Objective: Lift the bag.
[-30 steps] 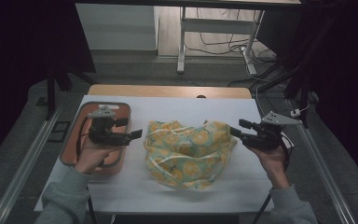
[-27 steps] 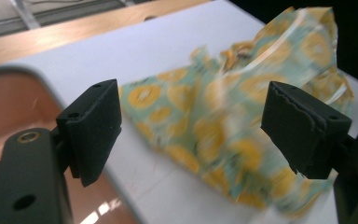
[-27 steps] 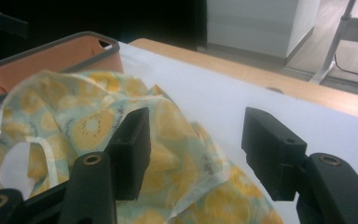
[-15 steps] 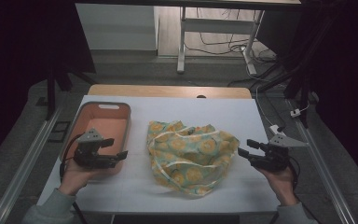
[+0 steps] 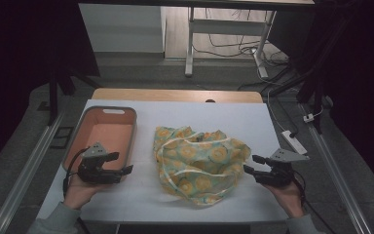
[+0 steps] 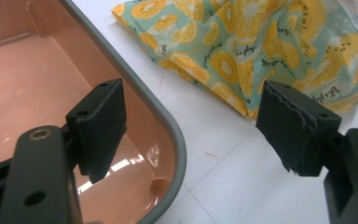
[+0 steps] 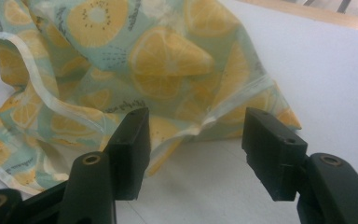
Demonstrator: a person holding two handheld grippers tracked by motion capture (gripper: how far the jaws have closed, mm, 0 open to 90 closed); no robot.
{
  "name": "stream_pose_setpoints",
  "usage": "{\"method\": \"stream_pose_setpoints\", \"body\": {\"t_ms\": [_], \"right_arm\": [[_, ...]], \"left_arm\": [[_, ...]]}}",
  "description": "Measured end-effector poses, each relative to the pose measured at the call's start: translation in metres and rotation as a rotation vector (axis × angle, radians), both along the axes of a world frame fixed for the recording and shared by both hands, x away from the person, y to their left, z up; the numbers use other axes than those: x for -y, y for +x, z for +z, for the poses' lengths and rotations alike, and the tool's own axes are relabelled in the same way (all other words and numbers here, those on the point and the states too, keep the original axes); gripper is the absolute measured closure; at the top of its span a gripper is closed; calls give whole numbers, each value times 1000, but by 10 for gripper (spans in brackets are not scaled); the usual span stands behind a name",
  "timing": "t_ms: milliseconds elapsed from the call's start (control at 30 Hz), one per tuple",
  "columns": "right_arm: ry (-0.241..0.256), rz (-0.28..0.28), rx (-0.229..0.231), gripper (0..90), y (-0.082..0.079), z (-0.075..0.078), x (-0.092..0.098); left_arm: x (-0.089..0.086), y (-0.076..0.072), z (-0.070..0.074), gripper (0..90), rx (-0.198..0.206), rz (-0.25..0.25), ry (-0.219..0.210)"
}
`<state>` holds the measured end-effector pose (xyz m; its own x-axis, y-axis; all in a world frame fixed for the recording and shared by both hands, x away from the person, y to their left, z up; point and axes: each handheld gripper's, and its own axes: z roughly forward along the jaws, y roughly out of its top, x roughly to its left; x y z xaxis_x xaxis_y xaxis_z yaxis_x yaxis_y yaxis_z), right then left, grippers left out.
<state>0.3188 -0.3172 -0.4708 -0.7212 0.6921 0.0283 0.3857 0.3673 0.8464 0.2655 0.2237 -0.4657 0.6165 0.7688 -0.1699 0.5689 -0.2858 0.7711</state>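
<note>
White table (image 5: 141, 195), crumpled cloth (image 5: 199, 161) between both parted tongs.

right gripper (image 7: 193, 154): jaws apart, holding nothing | cloth (image 7: 135, 70): crumpled, orange-slice print, white trim, lying just beyond the jaw tips | table (image 7: 335, 79): white, bare right of cloth

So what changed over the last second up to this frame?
Both grippers drew back toward the person: the left gripper came off the tray, and the right gripper pulled away from the cloth. Both are open and hold nothing. The cloth's folds shifted slightly; the tray stayed put.
</note>
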Motion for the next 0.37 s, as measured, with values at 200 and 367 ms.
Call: {"method": "stream_pose_setpoints", "body": {"t_ms": [200, 367], "right_arm": [[-1, -4, 3, 424, 0, 0, 0], [3, -4, 7, 425, -1, 0, 0]], "left_arm": [[1, 1, -1, 241, -2, -6, 4], [2, 1, -1, 240, 1, -5, 4]]}}
